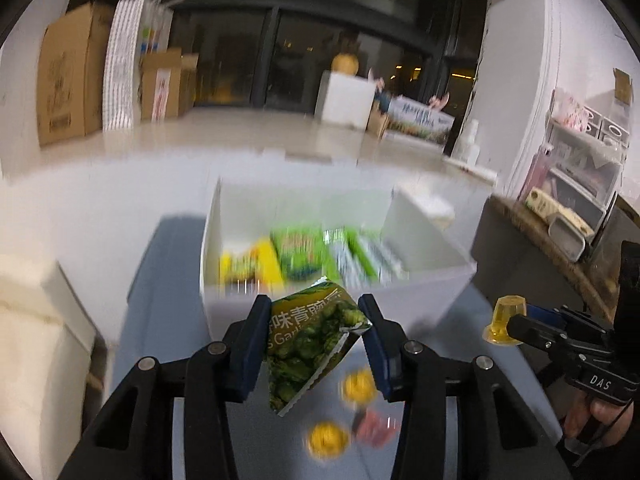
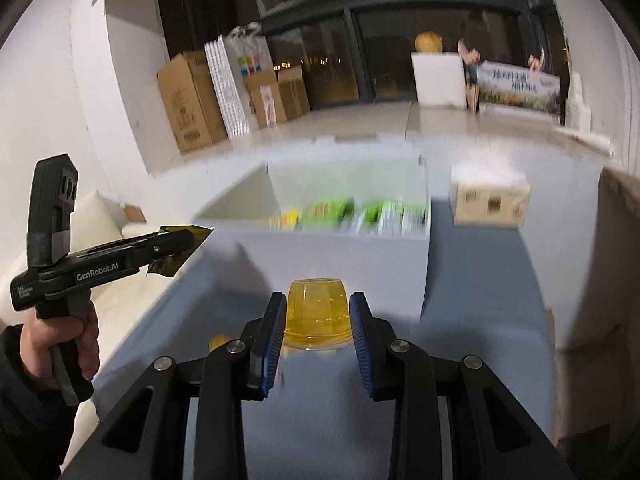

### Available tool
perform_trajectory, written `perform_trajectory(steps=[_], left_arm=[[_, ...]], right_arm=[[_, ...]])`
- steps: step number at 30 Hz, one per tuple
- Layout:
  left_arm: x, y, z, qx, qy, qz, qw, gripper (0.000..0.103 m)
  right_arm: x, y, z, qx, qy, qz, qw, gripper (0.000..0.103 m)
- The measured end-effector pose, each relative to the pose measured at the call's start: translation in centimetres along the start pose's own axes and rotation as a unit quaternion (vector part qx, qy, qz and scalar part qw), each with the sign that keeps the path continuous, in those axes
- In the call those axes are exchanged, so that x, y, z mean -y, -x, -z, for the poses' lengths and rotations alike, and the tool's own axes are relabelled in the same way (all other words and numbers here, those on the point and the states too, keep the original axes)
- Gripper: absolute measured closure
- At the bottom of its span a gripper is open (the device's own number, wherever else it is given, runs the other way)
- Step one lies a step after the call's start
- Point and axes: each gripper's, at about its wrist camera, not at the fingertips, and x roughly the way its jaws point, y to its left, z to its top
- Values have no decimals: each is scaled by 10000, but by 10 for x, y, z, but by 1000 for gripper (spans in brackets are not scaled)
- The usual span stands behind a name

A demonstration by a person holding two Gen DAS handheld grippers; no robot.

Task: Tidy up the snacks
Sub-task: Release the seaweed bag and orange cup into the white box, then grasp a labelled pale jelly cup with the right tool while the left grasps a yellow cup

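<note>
My left gripper (image 1: 316, 316) is shut on a green pea snack packet (image 1: 308, 344) and holds it above the blue table, just in front of the white bin (image 1: 224, 216). The bin holds several green and yellow snack packets (image 1: 296, 252). My right gripper (image 2: 318, 312) is shut on a yellow jelly cup (image 2: 318, 312), in front of the bin (image 2: 344, 252). The right gripper and its cup (image 1: 506, 320) show at the right of the left wrist view. The left gripper and its packet (image 2: 176, 248) show at the left of the right wrist view.
Two yellow jelly cups (image 1: 358, 386) and a pink packet (image 1: 374, 428) lie on the blue table (image 1: 160, 320). A tissue box (image 2: 490, 200) stands right of the bin. A white sofa (image 1: 36, 340) is on the left. Cardboard boxes (image 1: 68, 80) stand on the far floor.
</note>
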Motion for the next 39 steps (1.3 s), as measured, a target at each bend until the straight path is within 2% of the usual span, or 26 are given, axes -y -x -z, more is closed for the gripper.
perform_trajectory(steps=[5,9,10,11,12,13,14,18,21,26,30,34,39], left_arm=[[-4,-28,-55,24,-36,23,10000,54],[0,-62,-70,-170,-139,-26,9998,53],[1,-72,-70,-284,-168,-25,9995,52],[2,-81,-68,-447,-191,-4,9988,46],[3,-86,-64,-519,-219,-80,9984,26],[4,-88,-61,-510,-248,-179,9982,12],[4,-88,-58,-464,-282,-225,9983,0],[3,-88,-48,-611,-278,-167,9976,0],[3,-81,-48,-549,-261,-189,9980,0],[6,-68,-53,-454,-272,-149,9985,0],[6,-51,-46,-399,-173,-173,9989,0],[10,-21,-10,-339,-244,-248,9988,0],[9,10,50,-437,-103,-213,9988,0]], right_arm=[[10,-26,-52,81,-21,-8,10000,68],[18,-62,-77,-81,-62,63,9999,68],[19,-71,-79,-95,-59,97,9999,67],[20,-79,-79,-138,-32,153,9998,66],[21,-84,-79,-226,-28,228,9995,50],[22,-88,-78,-319,-86,273,9991,19],[24,-88,-75,-315,-156,218,9991,10],[27,-76,-71,-214,-292,219,9991,8],[29,-68,-73,-122,-379,204,9990,0],[27,-57,-74,-66,-412,130,9990,0],[22,-40,-63,31,-420,54,9991,0],[14,-19,-31,30,-389,-175,9991,0],[3,-11,24,-272,-266,99,9992,0]])
